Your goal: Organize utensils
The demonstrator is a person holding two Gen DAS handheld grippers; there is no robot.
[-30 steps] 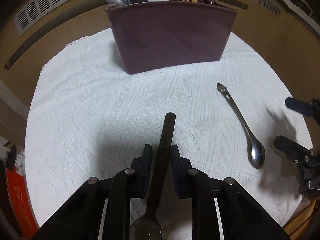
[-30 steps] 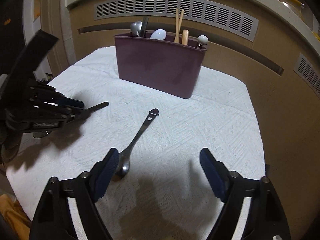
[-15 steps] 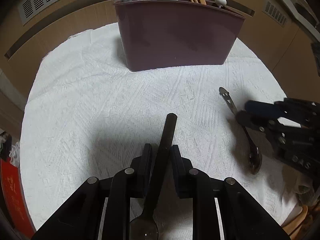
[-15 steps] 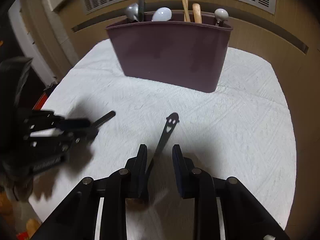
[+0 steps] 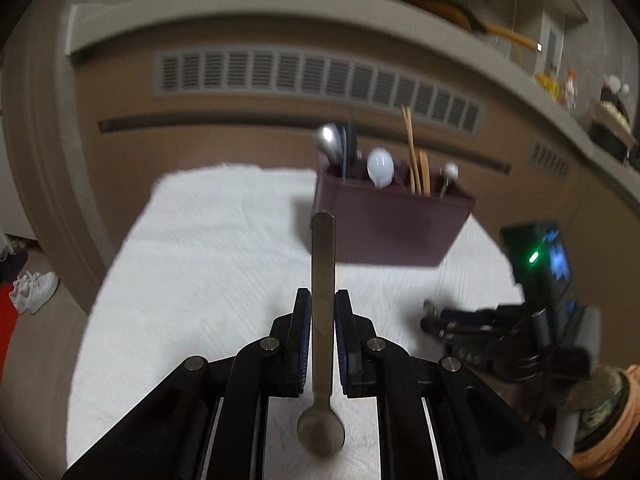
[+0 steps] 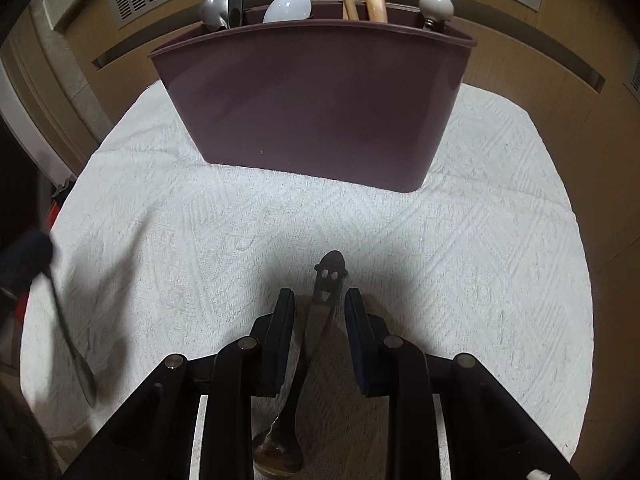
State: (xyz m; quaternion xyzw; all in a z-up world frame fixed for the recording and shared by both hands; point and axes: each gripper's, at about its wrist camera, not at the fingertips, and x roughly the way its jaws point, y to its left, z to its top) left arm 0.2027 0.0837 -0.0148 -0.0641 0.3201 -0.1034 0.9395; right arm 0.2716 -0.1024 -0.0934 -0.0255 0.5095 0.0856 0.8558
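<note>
My left gripper (image 5: 323, 300) is shut on a flat-handled metal spoon (image 5: 322, 288), held above the white cloth with its handle pointing up toward the maroon utensil caddy (image 5: 388, 228). My right gripper (image 6: 319, 300) is low over the cloth, its jaws standing either side of a smiley-handled spoon (image 6: 320, 320) with a gap on each side. That spoon lies on the cloth, bowl toward me. The caddy (image 6: 316, 100) holds spoons, chopsticks and a knobbed utensil. The left gripper's spoon shows blurred at the left of the right wrist view (image 6: 76, 360).
The white textured cloth (image 6: 480, 240) covers a round table. A wooden panel wall with vents (image 5: 320, 76) stands behind the caddy. The right gripper shows in the left wrist view (image 5: 480, 324). Shoes (image 5: 32, 288) lie on the floor at left.
My left gripper has lifted and tilted up with its spoon. My right gripper has stayed around the smiley spoon and moved closer to the caddy.
</note>
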